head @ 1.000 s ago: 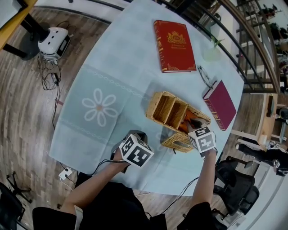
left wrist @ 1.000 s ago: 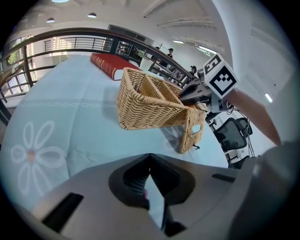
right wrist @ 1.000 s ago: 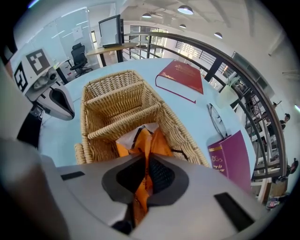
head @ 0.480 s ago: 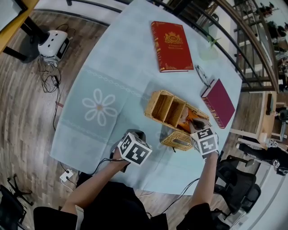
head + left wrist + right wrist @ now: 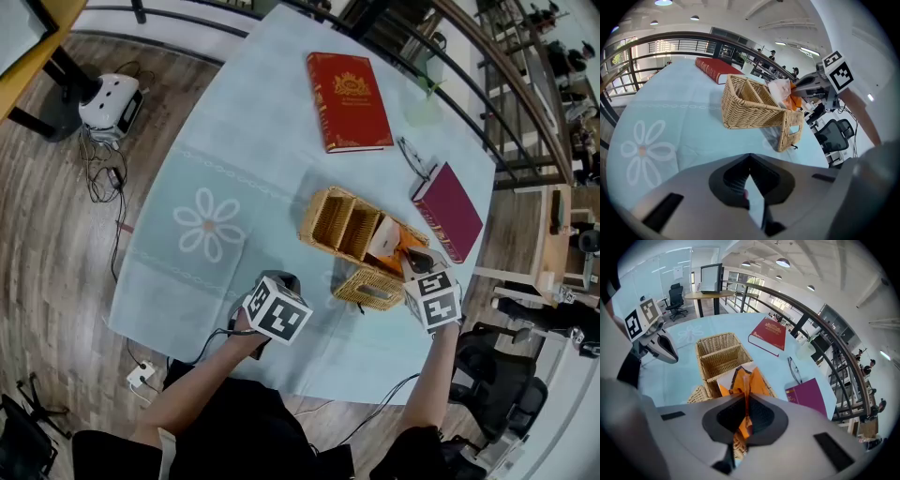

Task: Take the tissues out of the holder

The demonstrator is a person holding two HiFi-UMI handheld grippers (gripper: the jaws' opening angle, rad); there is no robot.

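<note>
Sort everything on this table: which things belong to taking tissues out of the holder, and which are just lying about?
Job: wicker holder, orange tissue pack, right gripper shut on it.
Lying about: red book, maroon book, glasses.

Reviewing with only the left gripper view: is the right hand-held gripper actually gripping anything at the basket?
Observer: Yes. In its own view, the right hand-held gripper has its jaws shut on an orange tissue pack.
Operator: What lies beyond the wicker holder?
Observer: A maroon book, with glasses beside it.
Operator: And the holder's other compartments?
Observer: The head view looks into two more, and both are empty.
</note>
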